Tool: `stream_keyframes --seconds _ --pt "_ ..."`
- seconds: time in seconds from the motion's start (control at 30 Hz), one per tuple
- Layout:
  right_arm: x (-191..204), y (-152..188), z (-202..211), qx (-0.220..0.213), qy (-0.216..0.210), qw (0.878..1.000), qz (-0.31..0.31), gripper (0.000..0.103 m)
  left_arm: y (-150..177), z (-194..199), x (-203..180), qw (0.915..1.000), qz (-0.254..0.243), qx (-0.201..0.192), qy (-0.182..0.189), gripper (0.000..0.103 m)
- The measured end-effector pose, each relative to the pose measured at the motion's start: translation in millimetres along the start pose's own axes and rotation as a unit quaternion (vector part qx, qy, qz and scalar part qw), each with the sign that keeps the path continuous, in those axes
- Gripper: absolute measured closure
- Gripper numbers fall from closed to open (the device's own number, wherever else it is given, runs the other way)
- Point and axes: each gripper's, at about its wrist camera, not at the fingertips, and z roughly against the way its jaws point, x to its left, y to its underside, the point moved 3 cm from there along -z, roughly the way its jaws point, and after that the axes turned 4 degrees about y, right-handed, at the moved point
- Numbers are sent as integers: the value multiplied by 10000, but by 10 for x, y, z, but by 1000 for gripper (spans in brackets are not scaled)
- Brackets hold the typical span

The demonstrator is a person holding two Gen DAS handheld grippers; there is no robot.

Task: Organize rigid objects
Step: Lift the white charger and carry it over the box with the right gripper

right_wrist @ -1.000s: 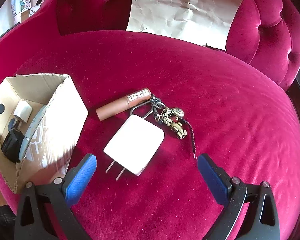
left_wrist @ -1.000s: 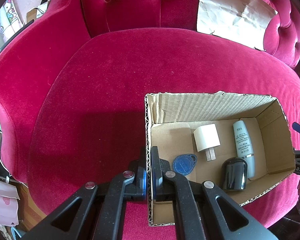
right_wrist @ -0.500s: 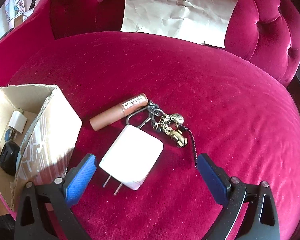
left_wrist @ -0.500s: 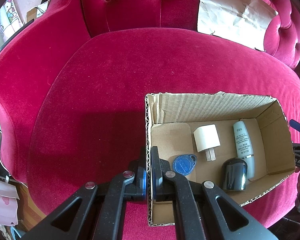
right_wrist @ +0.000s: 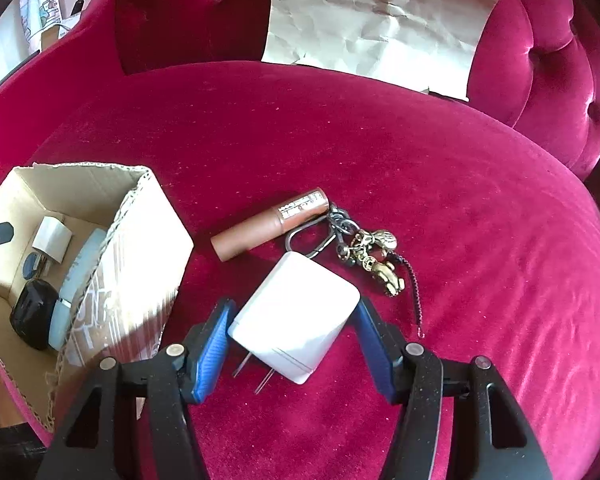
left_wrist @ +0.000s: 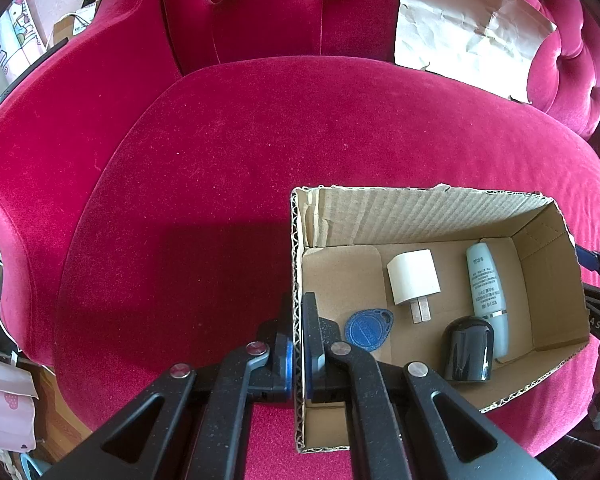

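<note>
The left gripper (left_wrist: 298,344) is pressed together on the left wall of the box (left_wrist: 420,216), one finger outside and one inside, so it pinches the cardboard. The box stands on the red velvet seat (left_wrist: 220,152) near its front edge.

Inside the box lie four things. A small white plug (left_wrist: 414,278) lies with its prongs toward the camera. Beside it is a blue key tag (left_wrist: 366,328) with a round embossed mark that I cannot read. A black cap (left_wrist: 466,354) stands at the near side, touching a pale blue tube (left_wrist: 488,292). The tube carries several lines of small dark print, too small to read.

The right gripper (right_wrist: 292,336) has just been closing, and the charger (right_wrist: 296,316) is now between its blue pads. The left pad (right_wrist: 212,344) is at the charger's corner and the right one at its far side; whether they already press on it I cannot tell for sure. The charger is white, flat on the seat, with two metal prongs toward the camera.

Just behind the charger lies a brown lipstick (right_wrist: 272,222) with a white label of dark letters, not readable. A keyring (right_wrist: 364,252) with brass charms and a dark cord lies to its right, touching the lipstick's end. The outer wall of the box shows pale printed strokes, unreadable. A creased paper (right_wrist: 380,16) leans on the seat back.
</note>
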Motion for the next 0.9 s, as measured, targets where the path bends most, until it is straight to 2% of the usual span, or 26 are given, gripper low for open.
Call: stream_keyframes --seconds 0.9 --pt "-119 0 431 -93 75 9999 -67 39 -4 -7 1 10000 -2 3 -12 100"
